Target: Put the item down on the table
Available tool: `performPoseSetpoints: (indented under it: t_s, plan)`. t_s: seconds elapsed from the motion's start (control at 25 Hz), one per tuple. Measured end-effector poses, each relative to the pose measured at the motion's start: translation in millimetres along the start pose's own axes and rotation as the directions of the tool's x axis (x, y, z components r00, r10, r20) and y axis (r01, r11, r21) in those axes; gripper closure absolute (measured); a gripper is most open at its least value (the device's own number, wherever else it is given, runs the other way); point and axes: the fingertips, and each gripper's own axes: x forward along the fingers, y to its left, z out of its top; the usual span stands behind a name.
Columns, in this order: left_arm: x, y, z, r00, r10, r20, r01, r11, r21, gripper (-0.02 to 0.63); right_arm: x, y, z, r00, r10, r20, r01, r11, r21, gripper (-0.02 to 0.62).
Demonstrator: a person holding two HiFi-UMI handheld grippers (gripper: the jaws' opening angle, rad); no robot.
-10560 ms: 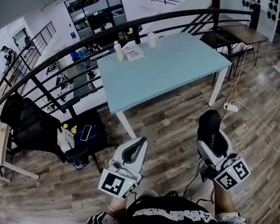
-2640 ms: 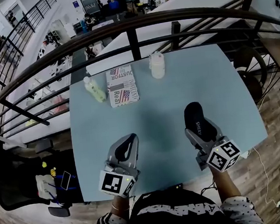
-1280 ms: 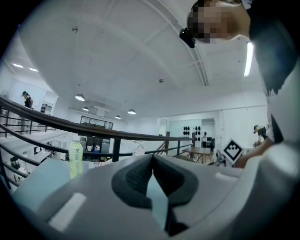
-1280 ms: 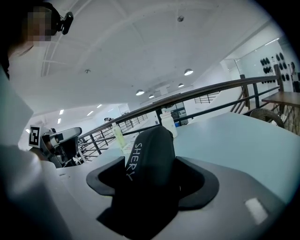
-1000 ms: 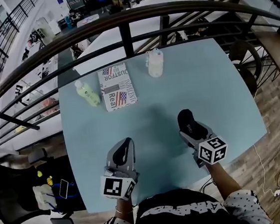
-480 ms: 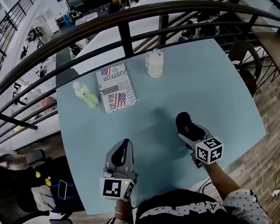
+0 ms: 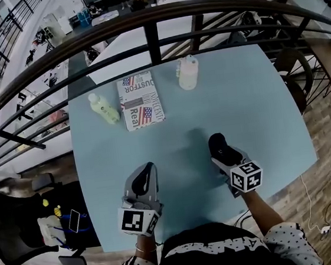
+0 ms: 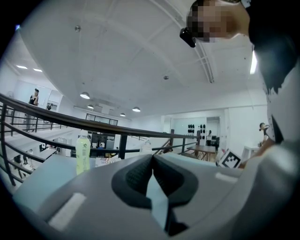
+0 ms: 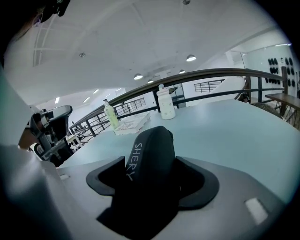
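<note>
In the head view, the right gripper clamps a black item over the near part of the light-blue table. Its rear end is buried between the jaws, and I cannot tell whether it touches the tabletop. A printed paper farther back reads "JUSTFOR". The left gripper view shows the left gripper pinched together on nothing. The right gripper view shows "SHERY" lettered on the item.

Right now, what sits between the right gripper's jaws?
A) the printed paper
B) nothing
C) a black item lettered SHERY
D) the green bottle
C: the right gripper view shows the right gripper with its jaws closed on the black item lettered SHERY, while the green bottle and the printed paper sit apart from it at the far side of the table.
</note>
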Motion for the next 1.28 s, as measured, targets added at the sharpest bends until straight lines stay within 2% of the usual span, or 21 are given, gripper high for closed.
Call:
performPoseSetpoints:
  t_s: [1.28]
  plan:
    - [3, 16, -8, 0.999, 0.033, -0.010, -0.034, 0.999, -0.005, 0.606, 31, -13, -26, 0.991, -0.051, -0.123, 0.042, 0.996, -0.079, 0.248]
